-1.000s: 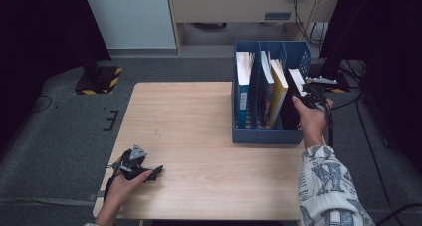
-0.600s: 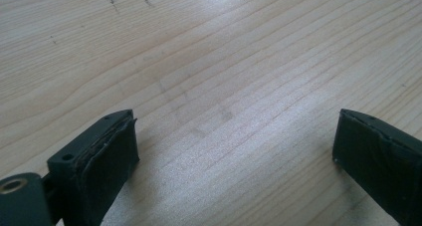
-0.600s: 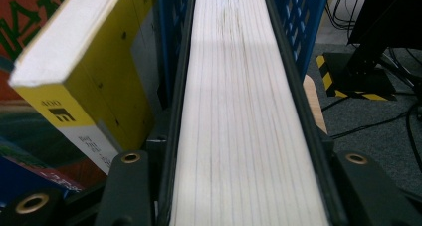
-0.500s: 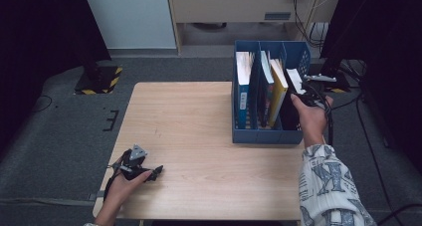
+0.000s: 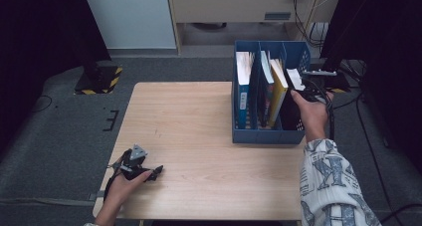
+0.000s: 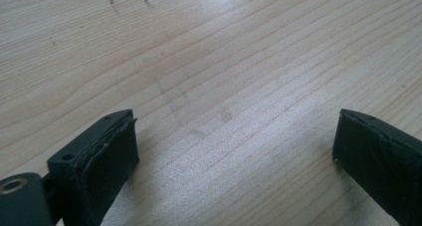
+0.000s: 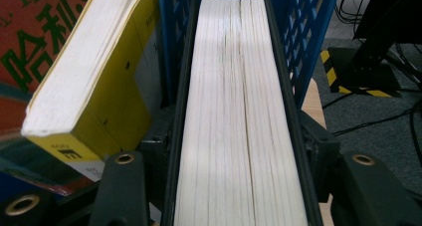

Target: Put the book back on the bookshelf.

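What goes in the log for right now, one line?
right claw: shut on black book in bin | left claw: open, over table

R gripper (image 5: 301, 86) shifted slightly toward far end of blue rack (image 5: 268, 136) vs. 1.0 s ago. Shift is small and spread over both earlier pics. Top plate now sits nearer rack's far-right corner. R hand (image 5: 311, 114) carried along w/ it beside rack's right wall. Sleeve cuff (image 5: 323, 149) drawn a little closer to rack's near-right corner. Displacement of clamped black-cover book (image 7: 239, 111) rel. to rack: too small to tell.
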A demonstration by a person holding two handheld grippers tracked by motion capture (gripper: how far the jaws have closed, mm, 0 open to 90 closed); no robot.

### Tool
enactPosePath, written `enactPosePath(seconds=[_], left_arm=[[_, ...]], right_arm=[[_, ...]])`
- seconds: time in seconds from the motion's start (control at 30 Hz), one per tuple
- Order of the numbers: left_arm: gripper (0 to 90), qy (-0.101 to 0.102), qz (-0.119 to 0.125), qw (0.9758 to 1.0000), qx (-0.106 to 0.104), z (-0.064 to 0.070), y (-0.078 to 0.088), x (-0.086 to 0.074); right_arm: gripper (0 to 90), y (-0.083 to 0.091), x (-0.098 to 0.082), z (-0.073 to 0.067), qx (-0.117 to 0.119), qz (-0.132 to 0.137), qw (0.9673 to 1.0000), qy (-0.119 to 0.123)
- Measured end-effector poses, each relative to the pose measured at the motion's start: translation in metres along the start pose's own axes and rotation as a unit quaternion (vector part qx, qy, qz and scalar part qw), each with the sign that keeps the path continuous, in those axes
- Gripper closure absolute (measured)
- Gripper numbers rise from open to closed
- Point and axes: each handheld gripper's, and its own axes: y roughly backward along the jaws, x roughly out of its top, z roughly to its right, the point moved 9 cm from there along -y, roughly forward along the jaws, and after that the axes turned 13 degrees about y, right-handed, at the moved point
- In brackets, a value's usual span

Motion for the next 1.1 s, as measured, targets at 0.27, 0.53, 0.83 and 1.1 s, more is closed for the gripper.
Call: enactPosePath(seconds=[0.27,0.53,0.83,1.1], left_arm=[[3.2,0.000,0.000,1.0000,0.000,0.0001,-0.0001,0.0001],[3.2,-0.001,-0.001,1.0000,0.000,0.0004,-0.0004,0.0004],[3.2,0.000,0.000,1.0000,0.000,0.0010,-0.0006,0.0005],[3.2,-0.001,0.000,1.0000,-0.001,0.0012,-0.0008,0.0005]], right_arm=[[45.1,-0.0024,-0.0011,-0.0012,0.001,0.003,1.0000,-0.004],[42.9,-0.0073,-0.0051,-0.0028,0.007,-0.003,0.9999,-0.011],[48.2,-0.0066,-0.0047,-0.0022,0.000,-0.002,1.0000,-0.009],[52.9,-0.0050,-0.0038,-0.0006,-0.012,-0.008,0.9999,0.000]])
